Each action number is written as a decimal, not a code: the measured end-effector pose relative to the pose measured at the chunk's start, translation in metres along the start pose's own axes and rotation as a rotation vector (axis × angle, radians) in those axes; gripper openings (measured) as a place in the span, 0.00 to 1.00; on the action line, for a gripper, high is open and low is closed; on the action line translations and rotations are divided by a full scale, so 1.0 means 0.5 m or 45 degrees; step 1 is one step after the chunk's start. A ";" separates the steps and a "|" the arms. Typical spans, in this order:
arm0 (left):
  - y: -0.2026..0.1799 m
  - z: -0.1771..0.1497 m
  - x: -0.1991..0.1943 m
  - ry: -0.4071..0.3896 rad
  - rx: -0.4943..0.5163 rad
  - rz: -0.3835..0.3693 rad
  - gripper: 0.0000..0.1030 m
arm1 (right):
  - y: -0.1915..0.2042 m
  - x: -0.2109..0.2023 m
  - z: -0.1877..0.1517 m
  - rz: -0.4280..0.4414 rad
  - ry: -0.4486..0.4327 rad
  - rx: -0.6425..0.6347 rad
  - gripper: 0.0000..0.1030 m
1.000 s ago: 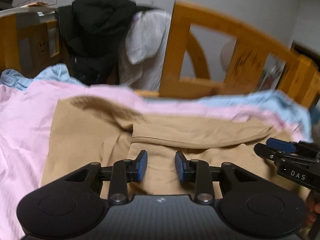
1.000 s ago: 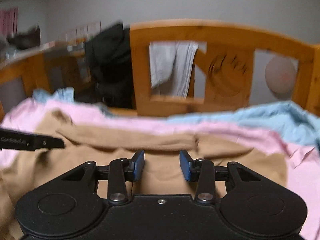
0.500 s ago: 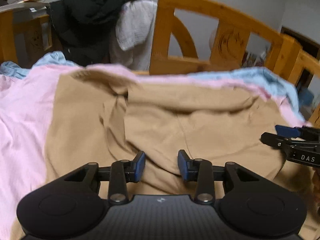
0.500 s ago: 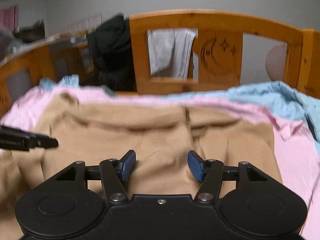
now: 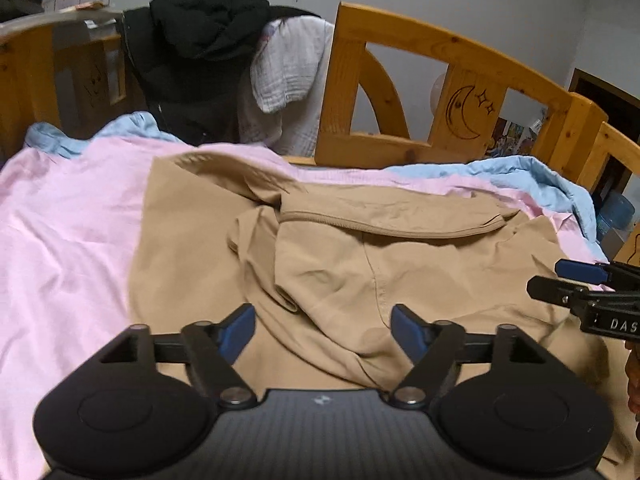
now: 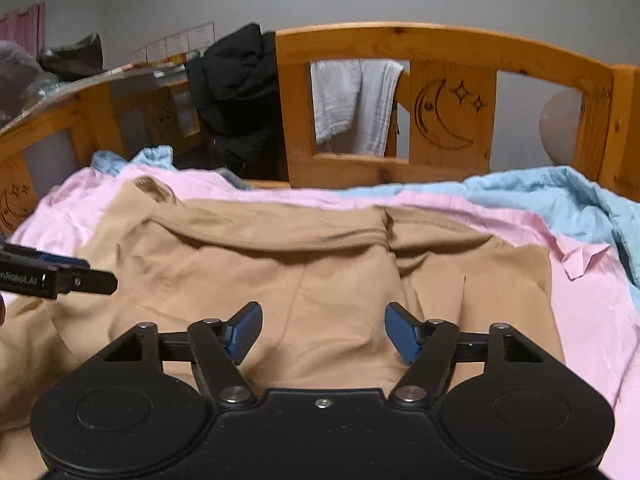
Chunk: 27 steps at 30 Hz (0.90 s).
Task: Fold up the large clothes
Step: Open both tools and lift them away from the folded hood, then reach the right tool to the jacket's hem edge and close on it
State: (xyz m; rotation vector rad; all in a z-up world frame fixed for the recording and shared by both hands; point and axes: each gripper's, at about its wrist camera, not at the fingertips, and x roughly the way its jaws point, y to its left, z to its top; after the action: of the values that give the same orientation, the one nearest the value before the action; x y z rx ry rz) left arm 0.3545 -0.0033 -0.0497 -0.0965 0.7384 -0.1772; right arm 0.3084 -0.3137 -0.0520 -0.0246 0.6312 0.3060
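Tan cotton garment (image 5: 400, 264) spread mid-frame over pink sheet (image 5: 68, 248) — rumpled, half-folded. Left gripper (image 5: 323, 328) and right gripper (image 6: 323, 327) wide open, empty. Risk: pinching sheet too, dragging folds askew.

left wrist: low over bed, faces wooden headboard (image 5: 448, 92), set left | right wrist: same, further right | shared: tan garment (image 5: 360, 264) (image 6: 304, 280), headboard (image 6: 444, 92), close range

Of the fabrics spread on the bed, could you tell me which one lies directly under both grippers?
The tan garment, spread crumpled on top. The pink sheet lies beneath it, and the blue sheet only shows along the far edge.
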 end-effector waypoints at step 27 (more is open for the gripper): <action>-0.056 -0.297 -0.430 -0.039 0.051 -0.017 0.99 | 0.138 -0.457 -0.177 0.167 0.040 -0.230 0.99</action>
State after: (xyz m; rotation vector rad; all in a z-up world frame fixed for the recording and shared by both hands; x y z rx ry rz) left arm 0.0946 0.0073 -0.0130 -0.0660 0.7031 -0.2029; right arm 0.0631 -0.3206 0.0149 -0.1619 0.6359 0.4893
